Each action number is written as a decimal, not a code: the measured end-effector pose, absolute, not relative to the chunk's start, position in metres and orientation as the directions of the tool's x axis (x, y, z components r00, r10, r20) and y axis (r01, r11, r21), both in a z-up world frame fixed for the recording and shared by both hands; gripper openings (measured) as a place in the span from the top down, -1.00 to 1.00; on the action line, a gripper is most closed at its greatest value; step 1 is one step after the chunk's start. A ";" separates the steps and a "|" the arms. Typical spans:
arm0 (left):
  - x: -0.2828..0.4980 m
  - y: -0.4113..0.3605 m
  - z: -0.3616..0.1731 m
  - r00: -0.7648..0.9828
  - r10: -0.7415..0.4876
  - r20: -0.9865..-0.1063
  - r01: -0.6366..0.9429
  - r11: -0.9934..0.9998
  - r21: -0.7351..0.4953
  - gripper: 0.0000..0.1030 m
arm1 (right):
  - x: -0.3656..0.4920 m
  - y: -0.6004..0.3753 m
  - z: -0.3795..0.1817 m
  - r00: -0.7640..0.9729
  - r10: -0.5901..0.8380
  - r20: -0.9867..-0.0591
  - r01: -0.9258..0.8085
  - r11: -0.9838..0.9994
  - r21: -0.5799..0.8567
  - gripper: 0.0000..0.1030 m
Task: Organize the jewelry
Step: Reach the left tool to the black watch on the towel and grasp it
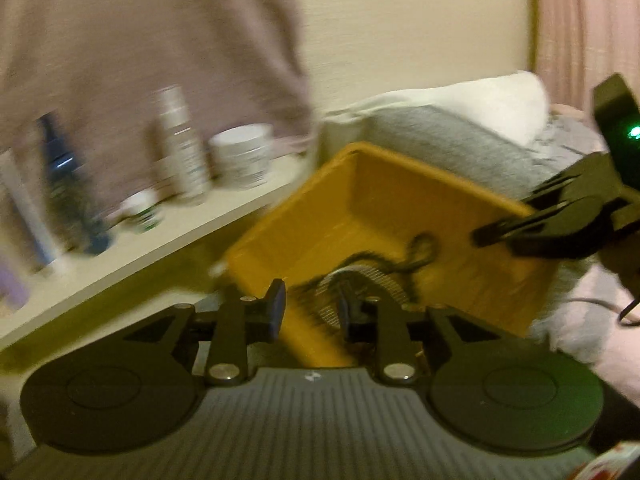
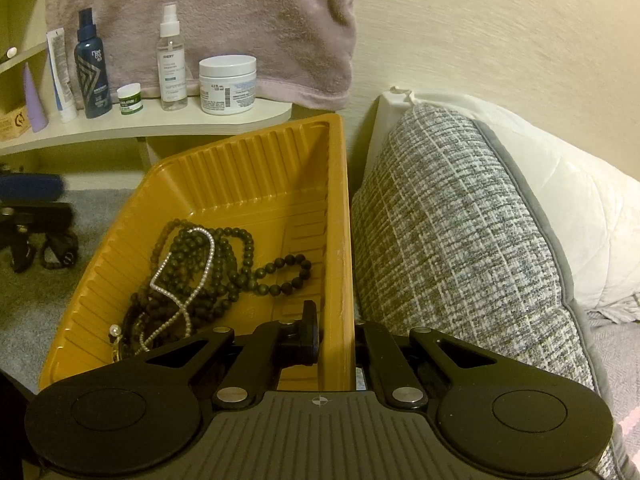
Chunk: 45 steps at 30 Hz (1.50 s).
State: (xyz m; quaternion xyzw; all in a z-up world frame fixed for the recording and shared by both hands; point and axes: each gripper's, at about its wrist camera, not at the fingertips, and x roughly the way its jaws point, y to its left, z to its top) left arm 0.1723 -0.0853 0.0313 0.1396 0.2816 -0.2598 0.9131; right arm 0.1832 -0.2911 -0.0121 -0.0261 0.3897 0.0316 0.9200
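Note:
A yellow ribbed plastic tray (image 2: 256,160) holds dark bead necklaces (image 2: 224,264) and a thin silver chain (image 2: 188,272). My right gripper (image 2: 336,332) is shut on the tray's right wall, one finger inside and one outside. In the blurred left wrist view the tray (image 1: 384,196) is tilted, and my left gripper (image 1: 310,308) straddles its near wall, one finger inside by a silver bracelet (image 1: 360,280) and dark beads (image 1: 420,248). The right gripper (image 1: 492,234) shows there on the tray's right edge. The left gripper (image 2: 24,236) shows dimly at the left in the right wrist view.
A white shelf (image 2: 120,128) behind the tray carries spray bottles (image 2: 172,60), a white jar (image 2: 227,84), a small green jar (image 2: 130,99) and tubes. A pink towel (image 2: 224,20) hangs above. A grey woven pillow (image 2: 460,240) and white pillow (image 2: 560,200) lie right.

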 end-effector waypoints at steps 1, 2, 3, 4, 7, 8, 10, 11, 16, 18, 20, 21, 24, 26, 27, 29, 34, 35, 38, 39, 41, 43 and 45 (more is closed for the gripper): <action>0.171 -0.077 0.030 0.721 -0.370 -0.586 0.527 0.842 0.115 0.52 | 0.184 -0.291 -0.012 0.695 0.038 -0.718 -0.078 0.997 -0.023 0.93; 0.169 -0.069 0.028 0.735 -0.341 -0.586 0.498 0.858 0.124 0.51 | 0.183 -0.291 -0.012 0.695 0.038 -0.718 -0.078 0.997 -0.023 0.93; 0.167 -0.061 0.027 0.748 -0.313 -0.585 0.470 0.872 0.134 0.51 | 0.183 -0.291 -0.012 0.695 0.039 -0.718 -0.079 0.997 -0.022 0.93; 0.165 -0.053 0.025 0.761 -0.281 -0.585 0.441 0.885 0.148 0.51 | 0.183 -0.291 -0.012 0.695 0.040 -0.718 -0.079 0.997 -0.022 0.93; 0.161 -0.032 0.018 0.787 -0.195 -0.585 0.356 0.918 0.173 0.49 | 0.183 -0.292 -0.013 0.695 0.039 -0.718 -0.078 0.997 -0.022 0.93; 0.159 -0.024 0.015 0.790 -0.165 -0.590 0.326 0.928 0.178 0.49 | 0.183 -0.291 -0.012 0.695 0.038 -0.718 -0.078 0.997 -0.022 0.93; 0.156 -0.011 0.007 0.793 -0.114 -0.599 0.277 0.942 0.188 0.49 | 0.183 -0.292 -0.013 0.695 0.040 -0.718 -0.078 0.997 -0.021 0.93; 0.154 -0.004 0.002 0.789 -0.089 -0.608 0.256 0.947 0.192 0.49 | 0.183 -0.292 -0.013 0.696 0.040 -0.717 -0.079 0.997 -0.021 0.93; 0.146 0.018 -0.020 0.768 -0.014 -0.641 0.196 0.957 0.214 0.49 | 0.183 -0.292 -0.015 0.694 0.039 -0.719 -0.079 0.997 -0.022 0.93; 0.146 0.022 -0.028 0.758 0.002 -0.652 0.182 0.959 0.215 0.45 | 0.182 -0.292 -0.014 0.694 0.038 -0.719 -0.079 0.997 -0.024 0.93; 0.148 0.025 -0.034 0.748 0.007 -0.664 0.170 0.964 0.203 0.39 | 0.180 -0.294 -0.015 0.695 0.038 -0.718 -0.079 0.997 -0.025 0.93; 0.150 0.026 -0.036 0.744 0.006 -0.668 0.164 0.968 0.192 0.37 | 0.180 -0.294 -0.015 0.694 0.038 -0.719 -0.080 0.996 -0.025 0.93; 0.156 0.027 -0.041 0.736 0.003 -0.677 0.149 0.975 0.166 0.21 | 0.180 -0.294 -0.015 0.694 0.036 -0.719 -0.081 0.996 -0.028 0.93; 0.160 0.026 -0.045 0.737 0.011 -0.676 0.142 0.975 0.170 0.16 | 0.181 -0.294 -0.014 0.693 0.036 -0.720 -0.082 0.996 -0.030 0.93; 0.162 0.026 -0.046 0.738 0.016 -0.674 0.139 0.975 0.175 0.08 | 0.181 -0.294 -0.014 0.694 0.035 -0.720 -0.082 0.996 -0.030 0.93; 0.167 0.026 -0.048 0.744 0.024 -0.668 0.126 0.976 0.175 0.02 | 0.181 -0.294 -0.014 0.693 0.035 -0.720 -0.083 0.996 -0.032 0.93; 0.180 0.037 -0.047 0.754 0.029 -0.657 0.076 0.988 0.131 -0.14 | 0.182 -0.293 -0.015 0.693 0.033 -0.721 -0.082 0.996 -0.034 0.93; 0.184 0.040 -0.047 0.752 0.031 -0.658 0.065 0.991 0.121 -0.14 | 0.182 -0.293 -0.015 0.693 0.032 -0.720 -0.083 0.996 -0.035 0.93; 0.192 0.047 -0.046 0.750 0.030 -0.660 0.037 0.995 0.088 -0.13 | 0.182 -0.293 -0.015 0.692 0.032 -0.721 -0.083 0.996 -0.036 0.93; 0.195 0.049 -0.045 0.750 0.031 -0.661 0.024 0.997 0.075 -0.13 | 0.182 -0.293 -0.015 0.693 0.032 -0.720 -0.083 0.996 -0.036 0.93; 0.200 0.054 -0.045 0.749 0.019 -0.662 0.008 0.999 0.038 -0.13 | 0.183 -0.293 -0.016 0.692 0.030 -0.721 -0.083 0.996 -0.038 0.93; 0.206 0.059 -0.045 0.752 0.010 -0.659 0.001 1.000 0.016 -0.14 | 0.183 -0.293 -0.016 0.692 0.031 -0.721 -0.084 0.996 -0.037 0.93; 0.212 0.060 -0.047 0.745 0.002 -0.667 0.012 1.000 0.016 -0.14 | 0.183 -0.293 -0.017 0.692 0.031 -0.721 -0.084 0.996 -0.039 0.93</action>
